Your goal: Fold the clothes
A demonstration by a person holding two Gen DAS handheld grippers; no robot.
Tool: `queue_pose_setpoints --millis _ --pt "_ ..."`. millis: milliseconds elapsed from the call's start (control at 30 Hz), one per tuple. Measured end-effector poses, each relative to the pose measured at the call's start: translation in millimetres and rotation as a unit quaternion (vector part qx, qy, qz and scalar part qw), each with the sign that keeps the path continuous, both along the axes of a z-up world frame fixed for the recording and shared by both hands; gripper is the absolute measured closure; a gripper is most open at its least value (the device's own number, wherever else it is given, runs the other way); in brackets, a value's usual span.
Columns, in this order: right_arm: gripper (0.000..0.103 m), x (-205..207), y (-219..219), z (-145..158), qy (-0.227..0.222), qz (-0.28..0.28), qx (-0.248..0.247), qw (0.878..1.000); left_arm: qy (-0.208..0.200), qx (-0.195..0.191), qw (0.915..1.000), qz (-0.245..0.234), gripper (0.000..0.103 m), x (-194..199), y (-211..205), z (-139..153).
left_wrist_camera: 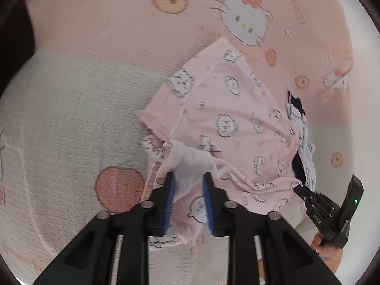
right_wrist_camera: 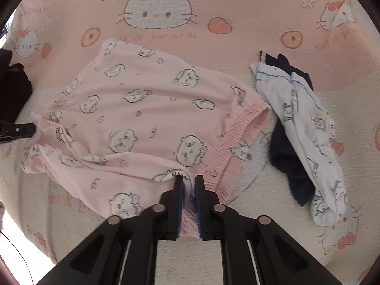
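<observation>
I have both grippers clamped on the pink shorts, which lie on the bedspread left of the white-and-navy pile: the left gripper bites a bunched leg end, the right gripper a thin fold near the waistband. My worry is uneven pull; the thin fold could slip free, and the bunch could crease the shorts crooked

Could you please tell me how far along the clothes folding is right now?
Early. Nothing looks folded yet. Both tools, left tool and right tool, grip the pink shorts, spread on the bedsheet. The white garment and navy garment wait crumpled alongside.
</observation>
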State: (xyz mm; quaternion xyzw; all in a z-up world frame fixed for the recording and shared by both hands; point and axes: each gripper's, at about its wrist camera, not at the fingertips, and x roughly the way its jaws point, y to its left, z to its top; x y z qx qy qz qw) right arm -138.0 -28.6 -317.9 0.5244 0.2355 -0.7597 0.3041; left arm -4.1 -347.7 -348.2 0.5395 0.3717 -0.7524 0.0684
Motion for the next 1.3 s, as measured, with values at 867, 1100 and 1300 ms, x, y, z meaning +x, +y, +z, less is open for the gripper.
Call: queue_pose_setpoints --millis 867,1100,1300 --pt "0.031 -9 55 -20 -0.046 -0.056 -0.08 0.994 0.037 -0.092 0.9944 -0.035 0.046 11 29 -8" --pt "0.04 -12 48 -39 -0.066 -0.103 -0.091 0.988 0.039 -0.113 0.9928 0.002 0.048 6 29 -9" --pt "0.08 -4 42 -42 -0.05 -0.099 -0.085 0.99 0.032 -0.175 0.984 -0.006 0.081 5 45 -7"
